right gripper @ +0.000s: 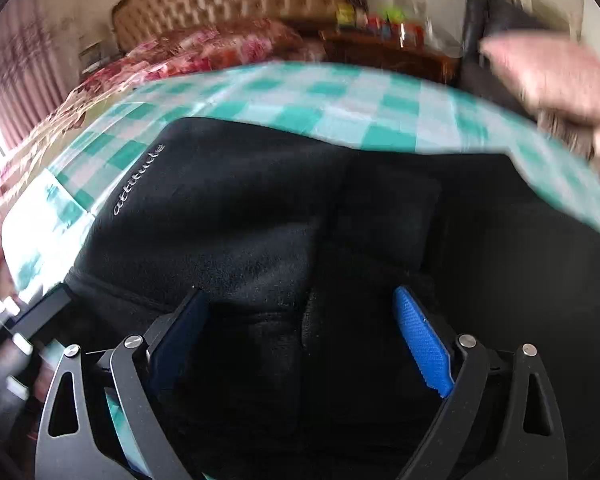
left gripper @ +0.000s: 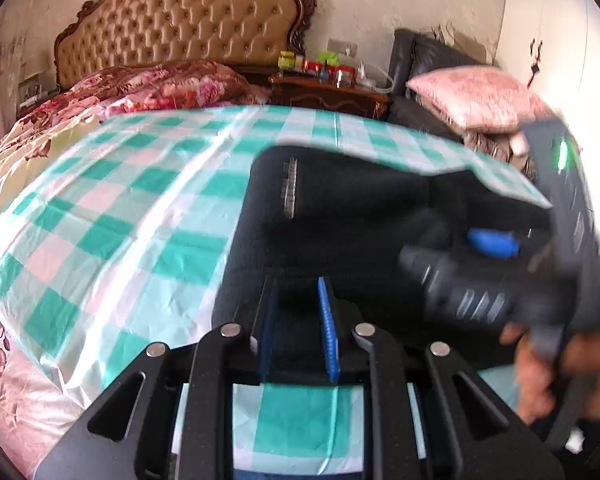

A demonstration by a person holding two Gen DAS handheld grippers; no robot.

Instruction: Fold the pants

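Observation:
Black fleece pants lie folded on the green checked sheet, with silver lettering near their left edge. My left gripper is at the pants' near edge, its blue pads a narrow gap apart and dark cloth showing between them. In the right wrist view the pants fill the middle. My right gripper hovers over them with its jaws wide apart and nothing pinched. It also shows blurred as the right gripper in the left wrist view, held by a hand.
A tufted headboard and a red floral quilt are at the far end of the bed. A wooden nightstand with small items stands behind. A pink pillow rests on a dark chair at the right.

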